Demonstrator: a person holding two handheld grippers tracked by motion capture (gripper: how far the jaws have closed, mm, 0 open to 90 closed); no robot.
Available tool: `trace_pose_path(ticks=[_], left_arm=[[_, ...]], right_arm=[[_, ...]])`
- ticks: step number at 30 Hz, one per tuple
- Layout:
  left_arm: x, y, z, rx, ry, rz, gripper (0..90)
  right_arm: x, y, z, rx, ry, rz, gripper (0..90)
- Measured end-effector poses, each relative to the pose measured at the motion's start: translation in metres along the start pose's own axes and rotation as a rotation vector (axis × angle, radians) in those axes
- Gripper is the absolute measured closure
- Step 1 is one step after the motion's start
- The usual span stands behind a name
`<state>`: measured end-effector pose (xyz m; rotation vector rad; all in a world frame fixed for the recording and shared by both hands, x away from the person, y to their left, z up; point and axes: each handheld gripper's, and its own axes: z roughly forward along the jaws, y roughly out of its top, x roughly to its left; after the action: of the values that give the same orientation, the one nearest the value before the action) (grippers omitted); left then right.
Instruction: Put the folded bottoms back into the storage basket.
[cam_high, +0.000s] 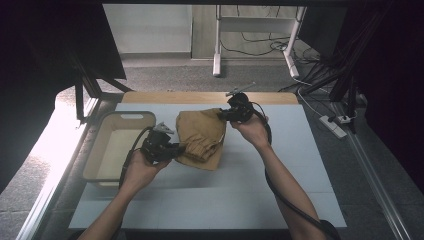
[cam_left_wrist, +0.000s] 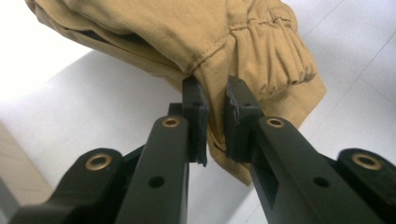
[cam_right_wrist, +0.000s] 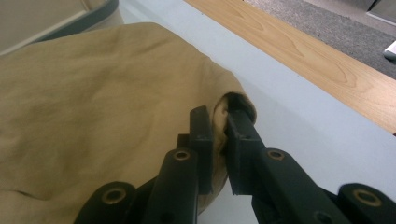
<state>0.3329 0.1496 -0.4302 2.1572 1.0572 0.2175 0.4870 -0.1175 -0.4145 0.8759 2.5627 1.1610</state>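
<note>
Lying folded on the desk (cam_high: 280, 165), the tan trousers (cam_high: 201, 136) show an elastic gathered cuff. Left claw (cam_left_wrist: 215, 122) and right claw (cam_right_wrist: 219, 140) each pinch its cloth. Folds hide the trousers' full shape.

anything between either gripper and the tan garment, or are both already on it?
Nothing visible in the way. The left gripper is shut on the tan garment beside its elastic waistband; the right gripper pinches its far corner.
</note>
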Motion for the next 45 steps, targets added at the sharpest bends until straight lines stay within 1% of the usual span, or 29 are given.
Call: trace_pose_path(ticks=[5, 11, 12, 16, 25, 31, 39, 42, 45], left_arm=[[0.003, -0.004, -0.007, 0.008, 0.000, 0.006, 79.7], [0.008, -0.009, -0.017, 0.009, 0.002, 0.003, 79.8], [0.009, -0.010, -0.019, 0.006, 0.002, -0.001, 79.9], [0.014, -0.013, -0.026, 0.002, 0.000, -0.010, 80.0], [0.026, -0.023, -0.045, -0.013, 0.013, -0.033, 80.4], [0.034, -0.029, -0.057, -0.025, 0.028, -0.050, 80.4], [0.041, -0.039, -0.073, -0.036, 0.049, -0.064, 80.3], [0.044, -0.042, -0.080, -0.040, 0.045, -0.071, 80.4], [0.049, -0.047, -0.087, -0.043, 0.053, -0.079, 80.4]], right_arm=[[0.006, 0.004, 0.002, -0.004, 0.013, -0.007, 82.2], [0.015, 0.011, 0.007, 0.000, 0.025, -0.030, 82.2], [0.017, 0.013, 0.007, -0.002, 0.027, -0.026, 82.2], [0.024, 0.019, 0.009, -0.008, 0.033, -0.042, 82.2], [0.039, 0.033, 0.016, -0.013, 0.049, -0.066, 82.2], [0.048, 0.043, 0.022, -0.026, 0.064, -0.077, 82.2], [0.061, 0.056, 0.032, -0.035, 0.084, -0.084, 82.2], [0.066, 0.061, 0.036, -0.040, 0.095, -0.087, 82.2], [0.071, 0.065, 0.040, -0.045, 0.103, -0.094, 82.2]])
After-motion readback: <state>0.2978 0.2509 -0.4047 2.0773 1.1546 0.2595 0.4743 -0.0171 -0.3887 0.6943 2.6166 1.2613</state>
